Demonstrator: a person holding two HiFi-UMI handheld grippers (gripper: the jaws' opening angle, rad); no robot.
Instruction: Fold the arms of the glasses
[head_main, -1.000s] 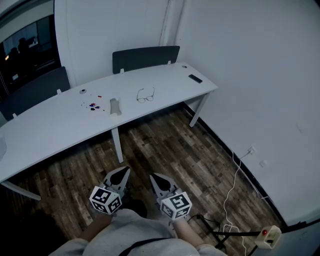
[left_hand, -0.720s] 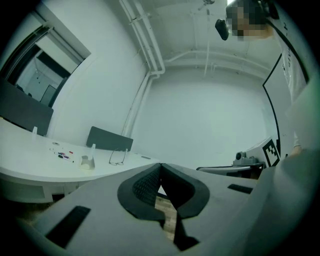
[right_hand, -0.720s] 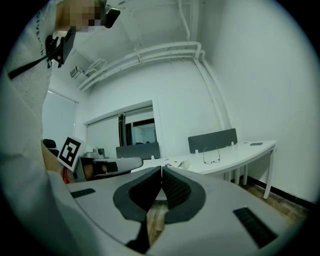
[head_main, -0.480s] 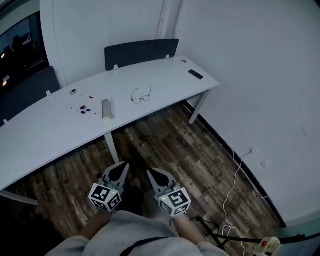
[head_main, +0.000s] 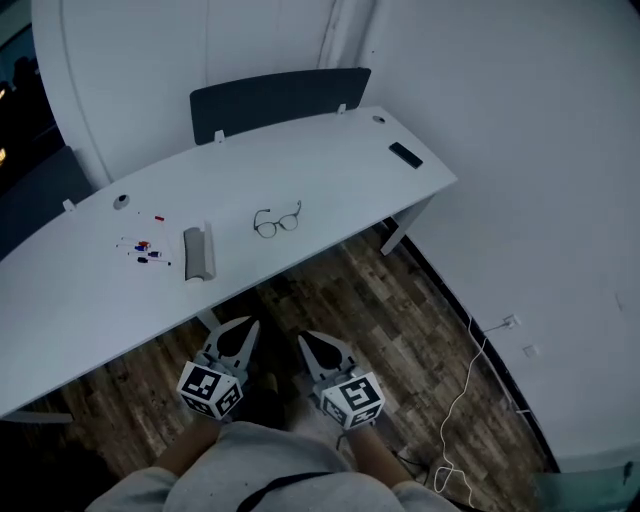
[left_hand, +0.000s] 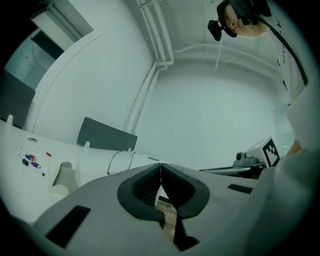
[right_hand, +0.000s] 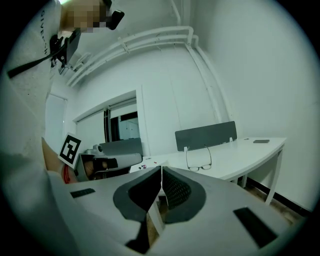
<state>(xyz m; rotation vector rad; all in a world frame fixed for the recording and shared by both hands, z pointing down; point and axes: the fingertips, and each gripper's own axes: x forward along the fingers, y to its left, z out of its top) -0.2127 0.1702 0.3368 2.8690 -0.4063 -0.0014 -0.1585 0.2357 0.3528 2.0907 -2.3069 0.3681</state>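
Left gripper, right gripper side by side, pointing forward, fingers clenched empty; glasses ahead.

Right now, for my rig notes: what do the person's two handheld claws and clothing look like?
The left claw and right claw match: pale grey tapering halves with dark padded inner faces, each backed by a white cube printed with black square markers. The person wears a light grey top crossed by a dark strap.

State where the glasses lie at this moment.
In the head view the glasses lie open near the middle of the white desk, right of a grey block and in front of the dark panel.
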